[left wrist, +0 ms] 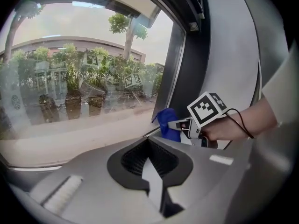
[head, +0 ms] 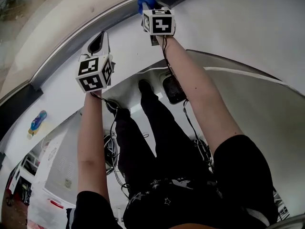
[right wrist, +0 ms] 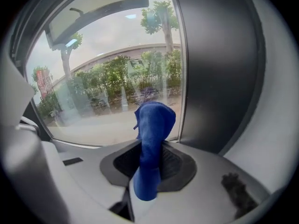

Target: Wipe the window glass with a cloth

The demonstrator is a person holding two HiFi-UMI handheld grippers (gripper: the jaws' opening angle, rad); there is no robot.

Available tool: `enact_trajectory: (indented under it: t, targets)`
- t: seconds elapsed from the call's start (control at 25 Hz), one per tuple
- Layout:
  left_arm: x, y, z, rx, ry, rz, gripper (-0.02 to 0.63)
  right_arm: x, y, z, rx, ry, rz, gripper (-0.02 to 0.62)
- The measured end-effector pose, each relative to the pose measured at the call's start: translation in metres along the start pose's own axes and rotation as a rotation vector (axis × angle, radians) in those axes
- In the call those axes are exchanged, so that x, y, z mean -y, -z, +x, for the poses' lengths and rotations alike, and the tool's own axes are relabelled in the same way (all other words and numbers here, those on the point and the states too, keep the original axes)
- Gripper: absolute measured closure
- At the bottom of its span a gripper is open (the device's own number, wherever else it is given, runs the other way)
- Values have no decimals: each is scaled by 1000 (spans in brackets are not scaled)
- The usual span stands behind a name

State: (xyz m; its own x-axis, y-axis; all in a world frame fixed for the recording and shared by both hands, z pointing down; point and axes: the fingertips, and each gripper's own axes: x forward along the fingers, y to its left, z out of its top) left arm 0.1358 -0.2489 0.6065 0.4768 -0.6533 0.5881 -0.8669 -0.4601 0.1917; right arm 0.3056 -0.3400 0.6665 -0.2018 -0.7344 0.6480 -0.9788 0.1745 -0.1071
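Jaws of the right gripper [right wrist: 148, 171] clamp the blue cloth [right wrist: 153, 134], its bunched top raised close to the window glass [right wrist: 107, 97] beside the dark frame [right wrist: 215, 69], while the left gripper [left wrist: 152, 167], jaws closed and empty, points at the same pane

Blue cloth [right wrist: 152, 143] was bunched into an upright roll, its lower end pinched. Its top stood just left of the dark pillar [right wrist: 219, 69], at the lower corner of the window glass [right wrist: 112, 92]. The glass was clear and adjoined the pillar's left edge.
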Motion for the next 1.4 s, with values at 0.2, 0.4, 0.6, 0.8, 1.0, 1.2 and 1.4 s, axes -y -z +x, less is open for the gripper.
enact_trajectory:
  t: [0.2,0.4,0.6,0.8,1.0,1.2,1.4]
  targets:
    - [6,-7,2,12,-10,-5,597,5,-4,-5,15,-15,30,506]
    - [5,-8,-12,24,-46,-57,597,1,-8,-23,32,-41,76,506]
    - [16,-8,-50,56,-47,-131,597,-16,-12,-65,68,-60,95,506]
    - [19,-2,-94,93,-70,-188,597,-66,-18,-110,106,-149,1,506]
    - [22,7,-168,140,-101,-252,597,-124,-21,-176,142,-213,-144,506]
    - [14,2,-256,199,-153,-260,597,-187,-39,-248,204,-288,-231,506]
    - [3,-5,-352,297,-216,-254,597,-252,-51,-320,259,-358,-269,506]
